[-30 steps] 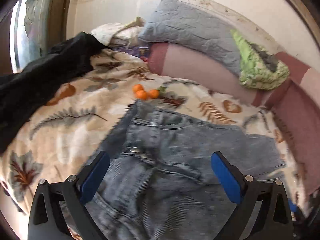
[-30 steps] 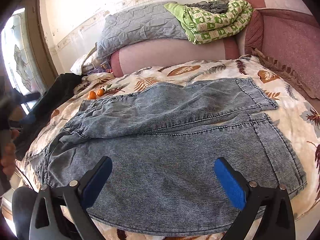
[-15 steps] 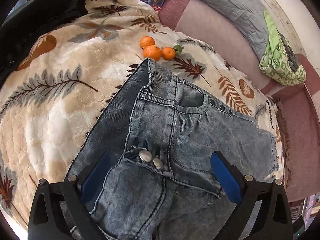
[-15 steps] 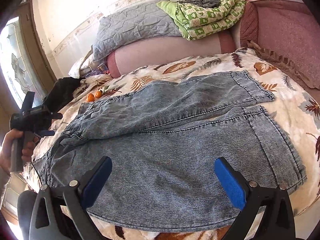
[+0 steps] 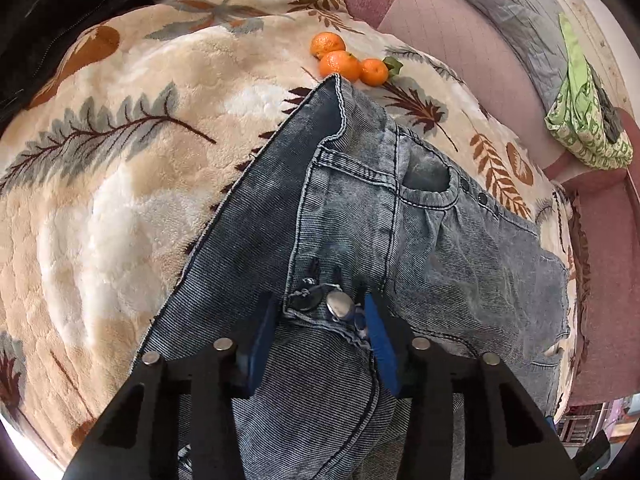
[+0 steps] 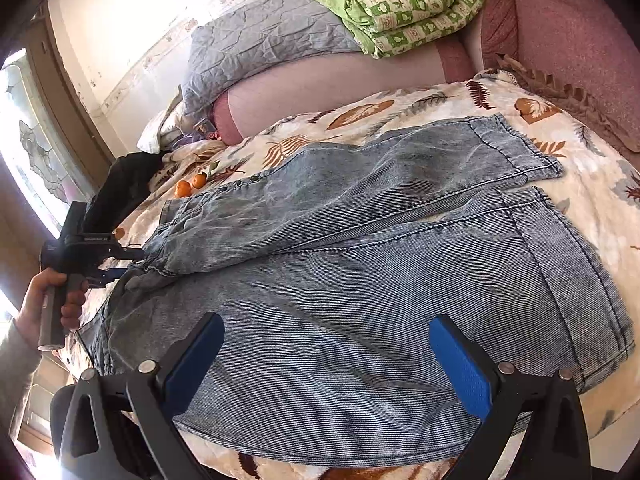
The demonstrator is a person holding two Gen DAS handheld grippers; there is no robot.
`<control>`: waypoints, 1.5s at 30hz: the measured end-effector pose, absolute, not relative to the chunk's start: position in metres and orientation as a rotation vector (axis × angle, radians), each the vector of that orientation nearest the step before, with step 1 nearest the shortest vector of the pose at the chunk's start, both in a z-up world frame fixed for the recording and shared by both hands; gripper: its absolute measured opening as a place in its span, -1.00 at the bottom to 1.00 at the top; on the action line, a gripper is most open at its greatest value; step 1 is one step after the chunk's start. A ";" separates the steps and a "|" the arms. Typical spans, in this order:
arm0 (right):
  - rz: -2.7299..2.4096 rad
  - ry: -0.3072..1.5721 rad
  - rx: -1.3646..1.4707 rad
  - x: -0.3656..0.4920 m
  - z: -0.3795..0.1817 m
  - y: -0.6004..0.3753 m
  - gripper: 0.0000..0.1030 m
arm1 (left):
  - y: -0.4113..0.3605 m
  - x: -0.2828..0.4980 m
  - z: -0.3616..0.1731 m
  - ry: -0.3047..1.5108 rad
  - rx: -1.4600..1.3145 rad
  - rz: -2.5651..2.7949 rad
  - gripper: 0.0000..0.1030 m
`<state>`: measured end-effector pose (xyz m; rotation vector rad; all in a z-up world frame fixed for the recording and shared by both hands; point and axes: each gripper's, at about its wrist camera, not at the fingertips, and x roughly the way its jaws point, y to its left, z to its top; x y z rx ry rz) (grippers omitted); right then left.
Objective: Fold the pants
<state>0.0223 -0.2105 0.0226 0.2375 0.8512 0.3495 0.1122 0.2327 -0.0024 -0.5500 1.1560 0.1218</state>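
Note:
Grey-blue denim pants (image 6: 360, 248) lie spread flat on a leaf-print blanket (image 6: 500, 100), waist to the left, two legs running right. In the left wrist view the waistband (image 5: 360, 184) with its metal button (image 5: 340, 303) fills the middle. My left gripper (image 5: 320, 320) is shut on the waistband fabric at the button; it also shows in the right wrist view (image 6: 116, 270) at the pants' left end. My right gripper (image 6: 328, 356) is open and empty, hovering over the near leg close to the bed's front edge.
Three oranges (image 5: 347, 60) lie on the blanket just beyond the waist corner. A black garment (image 5: 60, 20) lies at the far left. A pink bolster (image 6: 340, 88), a grey pillow (image 6: 264, 40) and a green quilt (image 6: 408, 8) line the wall.
My left gripper came down onto the waistband and its jaws went from wide open to shut on the fabric at the button. My right gripper stayed open, shifting slightly.

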 end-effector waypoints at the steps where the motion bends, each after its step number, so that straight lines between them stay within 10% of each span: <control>1: 0.350 0.846 0.228 0.021 0.024 -0.209 1.00 | 0.234 0.113 -0.001 1.148 -0.549 0.118 -0.37; 18: 0.213 0.859 0.351 0.029 0.023 -0.257 1.00 | 0.235 0.121 0.001 1.104 -0.237 0.316 -0.39; 28: 0.079 0.833 0.359 0.037 0.066 -0.339 1.00 | 0.246 0.060 0.043 1.020 -0.320 0.264 0.31; 45: 0.063 1.232 0.174 0.162 -0.016 -0.372 0.92 | 0.203 -0.002 0.000 1.221 0.001 0.149 0.32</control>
